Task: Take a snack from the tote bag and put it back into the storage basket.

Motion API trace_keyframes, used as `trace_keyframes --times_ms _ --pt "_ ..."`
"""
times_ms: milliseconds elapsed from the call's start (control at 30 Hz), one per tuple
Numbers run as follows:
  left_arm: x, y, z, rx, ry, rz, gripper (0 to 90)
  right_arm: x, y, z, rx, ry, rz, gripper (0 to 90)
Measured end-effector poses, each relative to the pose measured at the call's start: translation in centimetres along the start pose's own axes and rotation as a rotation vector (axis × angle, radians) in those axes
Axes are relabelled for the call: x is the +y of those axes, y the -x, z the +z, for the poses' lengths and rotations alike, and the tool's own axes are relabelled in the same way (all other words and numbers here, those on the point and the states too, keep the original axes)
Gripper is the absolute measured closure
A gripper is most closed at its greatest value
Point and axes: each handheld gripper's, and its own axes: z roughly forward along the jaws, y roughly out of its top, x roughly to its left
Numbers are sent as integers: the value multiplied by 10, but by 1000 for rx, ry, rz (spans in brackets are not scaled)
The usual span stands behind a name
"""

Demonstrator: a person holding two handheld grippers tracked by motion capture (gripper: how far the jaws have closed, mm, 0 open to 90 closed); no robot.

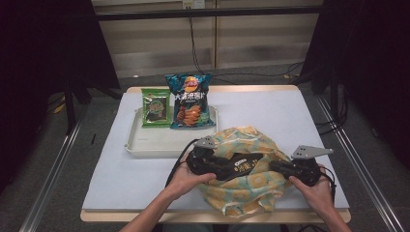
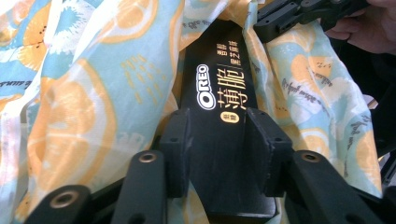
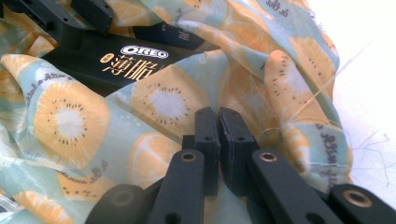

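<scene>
So the long black Oreo biscuit box (image 2: 219,121) is sitting in the mouth of the thin plastic bag printed with orange and kiwi slices on pale blue (image 1: 246,188), at the near edge of the white-topped bench (image 1: 270,108). In the left gripper view the box runs straight up between the left gripper (image 2: 223,140)'s two black jaws, one on each long side of it, close against the box edges. Can't honestly tell if the pads are pressing or just sitting beside it, they're about box-width apart.

Writing: white "OREO" logo on the box, gold Chinese characters next to it, and a small gold oval badge below. It reads the same in the right gripper view.

The right gripper (image 3: 218,140) has its jaws pressed nearly together, pinching a fold of the bag's plastic at the side of the opening, well apart from the box.

Further back there's a cream plastic tray (image 1: 145,145) with a blue Lay's crisp packet (image 1: 190,101) and a green snack packet (image 1: 155,108) propped upright side by side.
</scene>
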Motion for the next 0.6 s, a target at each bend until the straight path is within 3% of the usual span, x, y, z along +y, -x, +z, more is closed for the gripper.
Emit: trace_keyframes --times_ms 33,233,300,467,500,533,567,600 --pt "0 -1 -1 10 -13 -2 553 0 0 0 -1 2 0 865" --pt "-5 1 1 -21 -42 11 488 0 0 -1 0 5 0 864" --pt "-6 1 2 -28 -34 12 473 0 0 -1 2 6 0 864" --pt "-6 0 2 -48 -68 10 455 0 0 0 4 5 0 863" --pt "-5 2 2 -34 -85 11 445 0 0 0 2 4 -1 863" --pt "-5 2 4 -50 -71 2 431 0 0 0 2 3 0 862" --pt "-3 5 4 -32 -101 12 421 0 0 0 2 3 0 862" --pt "-3 5 5 -49 -107 10 398 0 0 0 2 3 1 861"
